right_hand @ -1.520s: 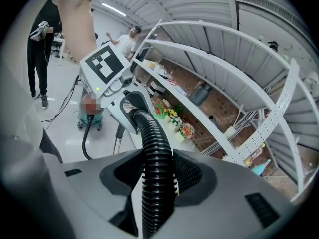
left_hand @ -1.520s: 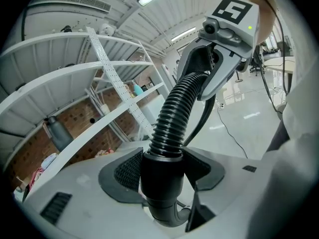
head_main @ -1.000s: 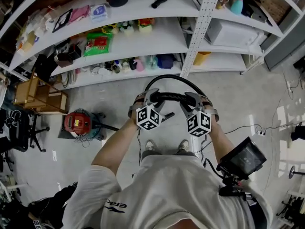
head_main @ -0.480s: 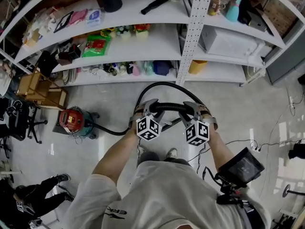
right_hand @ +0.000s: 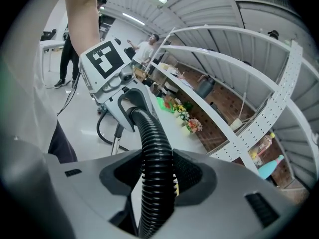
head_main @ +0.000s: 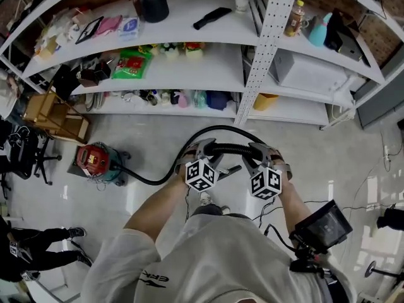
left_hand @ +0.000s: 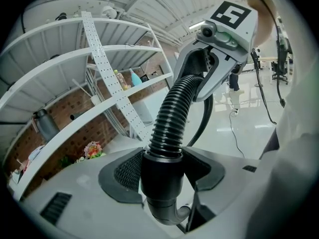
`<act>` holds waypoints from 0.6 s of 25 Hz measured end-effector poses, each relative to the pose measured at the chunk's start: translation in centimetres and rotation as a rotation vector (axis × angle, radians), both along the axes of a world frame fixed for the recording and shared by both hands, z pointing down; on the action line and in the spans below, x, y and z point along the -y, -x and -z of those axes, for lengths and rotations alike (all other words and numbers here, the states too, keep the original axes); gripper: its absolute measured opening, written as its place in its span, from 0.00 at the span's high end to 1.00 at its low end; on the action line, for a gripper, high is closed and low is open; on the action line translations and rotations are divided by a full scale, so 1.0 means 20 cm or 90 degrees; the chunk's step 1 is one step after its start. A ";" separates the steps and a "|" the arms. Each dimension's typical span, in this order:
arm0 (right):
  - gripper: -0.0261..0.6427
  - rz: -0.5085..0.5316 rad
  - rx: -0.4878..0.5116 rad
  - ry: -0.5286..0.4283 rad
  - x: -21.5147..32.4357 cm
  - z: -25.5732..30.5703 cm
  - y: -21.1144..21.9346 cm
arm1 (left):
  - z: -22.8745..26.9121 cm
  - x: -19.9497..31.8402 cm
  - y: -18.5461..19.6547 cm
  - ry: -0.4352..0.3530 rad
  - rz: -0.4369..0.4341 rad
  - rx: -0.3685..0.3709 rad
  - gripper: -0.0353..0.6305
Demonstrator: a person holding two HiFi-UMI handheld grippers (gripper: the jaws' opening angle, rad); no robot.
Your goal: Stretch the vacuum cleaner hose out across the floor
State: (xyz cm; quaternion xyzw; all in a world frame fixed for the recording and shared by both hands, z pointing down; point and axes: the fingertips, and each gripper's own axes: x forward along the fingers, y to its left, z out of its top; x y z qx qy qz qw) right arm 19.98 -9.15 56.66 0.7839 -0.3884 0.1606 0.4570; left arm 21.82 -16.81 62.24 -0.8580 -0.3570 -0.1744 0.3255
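A red and teal vacuum cleaner (head_main: 96, 161) stands on the floor at the left. Its black hose (head_main: 146, 180) curves across the floor to my hands, then arcs up and round (head_main: 218, 129) in front of me. My left gripper (head_main: 206, 150) is shut on the hose's smooth cuff (left_hand: 160, 183). The ribbed hose (left_hand: 172, 116) runs from it to my right gripper (left_hand: 219, 49). My right gripper (head_main: 253, 152) is shut on the ribbed hose (right_hand: 156, 180) a short way along. The left gripper (right_hand: 112, 73) shows in the right gripper view. Both hold the hose level at waist height.
White shelving (head_main: 214, 55) full of bottles and packets runs along the far side, with a perforated post (head_main: 265, 49). A wooden crate (head_main: 53, 118) and an office chair (head_main: 28, 160) stand at the left. Thin cables (head_main: 341, 201) lie on the floor at the right. A person (head_main: 31, 248) is at the lower left.
Both grippers keep their hold, the same distance apart. The view has shifted, and the hose between vacuum and hands now shows as a long curve on the floor.
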 end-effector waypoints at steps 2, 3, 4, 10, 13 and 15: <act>0.69 0.007 0.002 0.002 0.01 -0.01 -0.05 | 0.00 0.01 -0.04 -0.005 0.004 -0.003 0.59; 0.69 0.013 0.003 0.002 0.02 -0.01 -0.07 | 0.00 0.02 -0.06 -0.008 0.010 -0.004 0.59; 0.69 0.023 0.005 0.003 0.03 -0.01 -0.09 | 0.00 0.03 -0.07 -0.010 0.018 -0.004 0.59; 0.69 0.085 0.016 0.000 0.01 -0.04 -0.19 | -0.03 0.02 -0.14 -0.025 0.077 -0.005 0.59; 0.69 0.135 0.025 -0.004 -0.03 -0.06 -0.21 | -0.04 -0.01 -0.13 -0.029 0.138 -0.001 0.59; 0.69 0.163 0.029 -0.006 -0.08 -0.07 -0.22 | -0.05 -0.06 -0.12 -0.031 0.174 -0.001 0.59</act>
